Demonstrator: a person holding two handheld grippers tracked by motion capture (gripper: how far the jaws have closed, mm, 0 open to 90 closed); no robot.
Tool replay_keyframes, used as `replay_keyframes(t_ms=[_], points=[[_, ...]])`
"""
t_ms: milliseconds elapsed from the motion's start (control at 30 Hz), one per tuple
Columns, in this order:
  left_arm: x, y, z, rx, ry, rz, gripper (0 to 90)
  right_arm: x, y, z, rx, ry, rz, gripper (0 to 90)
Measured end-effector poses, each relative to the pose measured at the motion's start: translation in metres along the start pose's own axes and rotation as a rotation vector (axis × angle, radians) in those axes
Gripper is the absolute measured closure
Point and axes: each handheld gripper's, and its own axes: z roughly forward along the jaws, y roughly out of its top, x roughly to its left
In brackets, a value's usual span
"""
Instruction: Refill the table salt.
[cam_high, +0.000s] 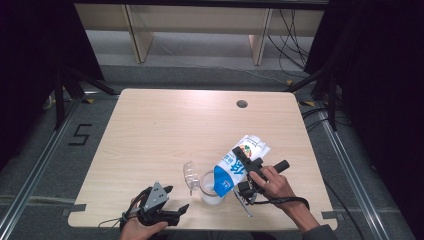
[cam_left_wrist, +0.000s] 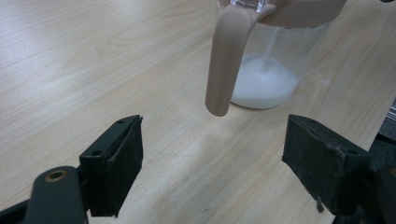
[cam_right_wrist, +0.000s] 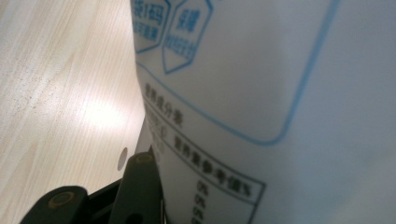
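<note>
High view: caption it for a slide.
Right gripper tips a milk carton over a clear jug; left gripper waits open.

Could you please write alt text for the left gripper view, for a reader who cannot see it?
A clear jug with a beige handle stands on a light wooden table, a thin white stream falling into the white liquid pooled at its bottom. The left gripper waits in front, its black jaws wide apart with nothing between them.
</note>
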Motion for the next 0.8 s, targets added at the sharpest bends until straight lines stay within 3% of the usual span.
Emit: replay_keyframes(t_ms=[200, 233, 367, 400, 733, 800], points=[[-0.0002, 0.0001, 0.0000, 0.000, 0.000, 0.000, 19.7, -0.0016, 0.0000, 0.0002, -0.011, -0.008, -0.013, 60.9], [-0.0002, 0.0001, 0.0001, -0.001, 0.000, 0.000, 19.8, 0.0016, -0.0003, -0.0005, 0.006, 0.006, 0.024, 61.0], [-0.0001, 0.0000, 0.0000, 0.000, 0.000, 0.001, 19.7, 0.0012, -0.0003, -0.0002, 0.001, 0.003, 0.016, 61.3], [-0.0001, 0.0000, 0.0000, 0.000, 0.000, 0.001, 19.7, -0.0016, -0.0001, 0.0003, -0.012, -0.009, -0.016, 61.3], [-0.0001, 0.0000, 0.0001, -0.001, 0.001, 0.000, 19.7, -0.0010, -0.0008, -0.0007, 0.005, -0.007, 0.003, 61.5], [-0.0004, 0.0000, 0.0005, -0.005, -0.002, -0.003, 19.7, -0.0023, -0.0005, -0.0003, -0.008, -0.013, -0.016, 61.6]])
